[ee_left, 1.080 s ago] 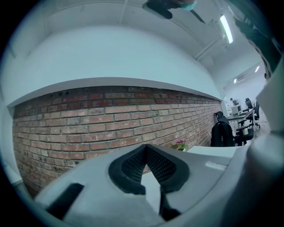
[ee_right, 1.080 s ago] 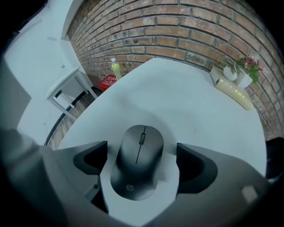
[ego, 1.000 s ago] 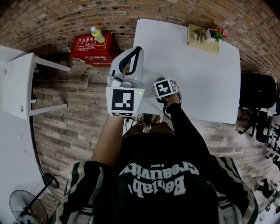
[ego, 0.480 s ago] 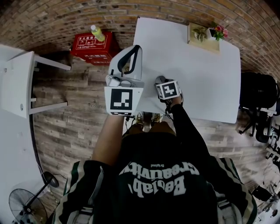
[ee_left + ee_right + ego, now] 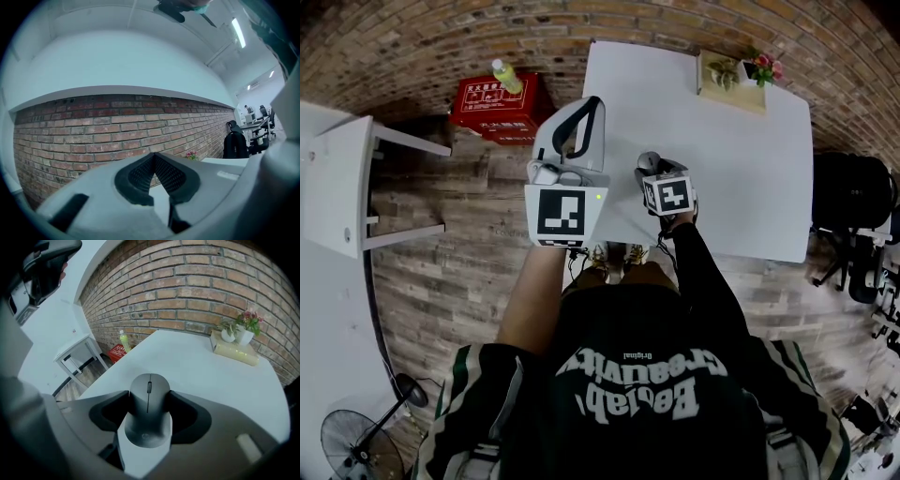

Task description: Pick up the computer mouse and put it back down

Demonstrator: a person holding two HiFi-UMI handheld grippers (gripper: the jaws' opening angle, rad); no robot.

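A grey computer mouse (image 5: pixel 148 386) sits between the black pads of my right gripper (image 5: pixel 150 400), which is shut on its sides after its jaws have just been closing on it. The mouse hangs a little above the white table (image 5: pixel 197 366), wheel end pointing away. In the head view the mouse (image 5: pixel 649 161) shows just beyond the right gripper's marker cube (image 5: pixel 667 194), over the table's near left part. My left gripper (image 5: pixel 587 105) is held level to the left of the table edge. Its pads meet at the tips (image 5: pixel 153 157), shut on nothing.
A planter box with flowers (image 5: pixel 736 80) stands at the table's far edge. On the wooden floor to the left is a red box (image 5: pixel 499 101) with a bottle (image 5: pixel 508 75) on it, beside another white table (image 5: pixel 337 187). A black chair (image 5: pixel 853 192) stands right.
The right gripper has risen and shifted slightly right with the mouse between its jaws, lifting it off the table. The left gripper has stayed where it was.
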